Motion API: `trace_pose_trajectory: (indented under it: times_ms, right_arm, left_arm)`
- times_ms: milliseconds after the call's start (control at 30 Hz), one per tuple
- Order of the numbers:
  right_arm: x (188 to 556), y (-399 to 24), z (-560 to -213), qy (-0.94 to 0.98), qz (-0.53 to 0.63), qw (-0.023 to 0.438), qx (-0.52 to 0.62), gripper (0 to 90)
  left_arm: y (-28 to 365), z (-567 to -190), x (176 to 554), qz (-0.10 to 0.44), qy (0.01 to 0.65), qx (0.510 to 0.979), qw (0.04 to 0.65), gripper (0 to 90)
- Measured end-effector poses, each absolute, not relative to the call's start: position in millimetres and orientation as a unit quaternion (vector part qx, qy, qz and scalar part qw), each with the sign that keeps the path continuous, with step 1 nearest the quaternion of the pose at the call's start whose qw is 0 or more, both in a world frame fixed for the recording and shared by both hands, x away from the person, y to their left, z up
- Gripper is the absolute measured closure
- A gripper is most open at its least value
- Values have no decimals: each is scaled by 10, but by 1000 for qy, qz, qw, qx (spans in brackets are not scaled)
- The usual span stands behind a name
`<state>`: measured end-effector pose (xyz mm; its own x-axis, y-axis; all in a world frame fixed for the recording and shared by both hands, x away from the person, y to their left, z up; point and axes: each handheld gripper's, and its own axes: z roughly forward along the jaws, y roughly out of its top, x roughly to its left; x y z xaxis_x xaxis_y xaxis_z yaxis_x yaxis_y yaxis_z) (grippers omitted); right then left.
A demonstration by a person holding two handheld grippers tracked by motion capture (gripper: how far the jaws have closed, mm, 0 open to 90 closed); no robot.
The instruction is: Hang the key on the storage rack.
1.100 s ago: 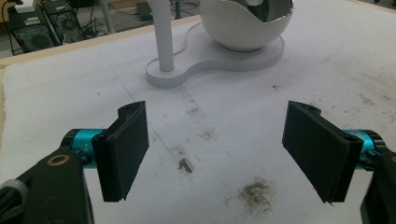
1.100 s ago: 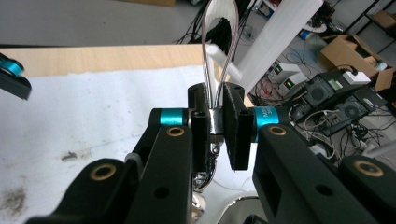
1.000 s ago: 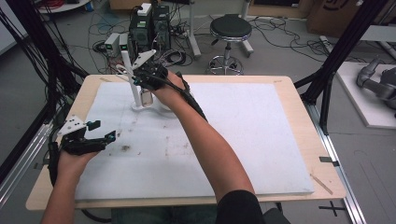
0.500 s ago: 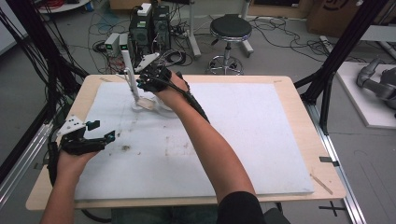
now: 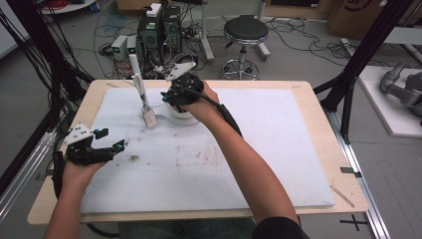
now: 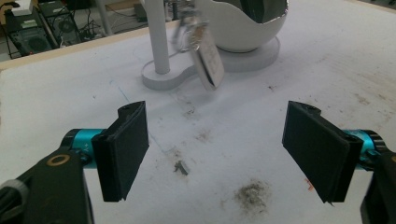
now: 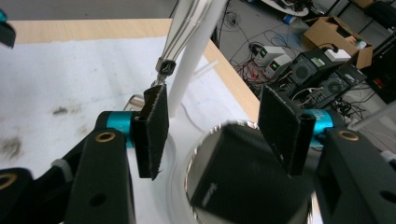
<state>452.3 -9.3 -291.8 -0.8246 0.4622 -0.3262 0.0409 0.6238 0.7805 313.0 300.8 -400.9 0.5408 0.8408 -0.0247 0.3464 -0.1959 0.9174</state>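
Our right gripper (image 5: 171,94) sits at the far side of the counter (image 5: 308,149), released: its jaws have just been opening and nothing is between them. In the right gripper view a dark mirror-like bowl (image 7: 243,186) lies directly below and ahead of the jaws, and the white stand post (image 7: 194,51) rises just beyond the left jaw. The tag (image 5: 149,117) hangs from that post by its strap (image 7: 187,28), just off the gripper toward our left hand, its long axis tilted downward to the counter. We judge the right gripper far the nearer to it. Our left gripper (image 5: 107,141) rests well apart near the counter's near left, jaws wide and empty, facing the tag (image 6: 208,63).
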Motion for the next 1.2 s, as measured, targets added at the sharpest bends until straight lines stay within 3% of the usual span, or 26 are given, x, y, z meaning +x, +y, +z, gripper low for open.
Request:
trace_pose_trajectory:
  times_ms: [267, 400, 600, 1200]
  right_arm:
    - [4421, -585, -2976, 871, 396, 215, 194, 347]
    - [4317, -792, -3015, 853, 423, 239, 189, 348]
    - [4197, -1089, -3116, 850, 428, 215, 218, 308]
    - [3778, -1989, -3529, 821, 449, 202, 291, 272]
  left_arm:
    - [2923, -3999, 3148, 254, 396, 734, 490, 228]
    - [2881, -3999, 3180, 251, 393, 734, 493, 228]
    - [2835, -4006, 3242, 247, 388, 738, 494, 228]
    - [2624, -4018, 3397, 230, 364, 751, 500, 228]
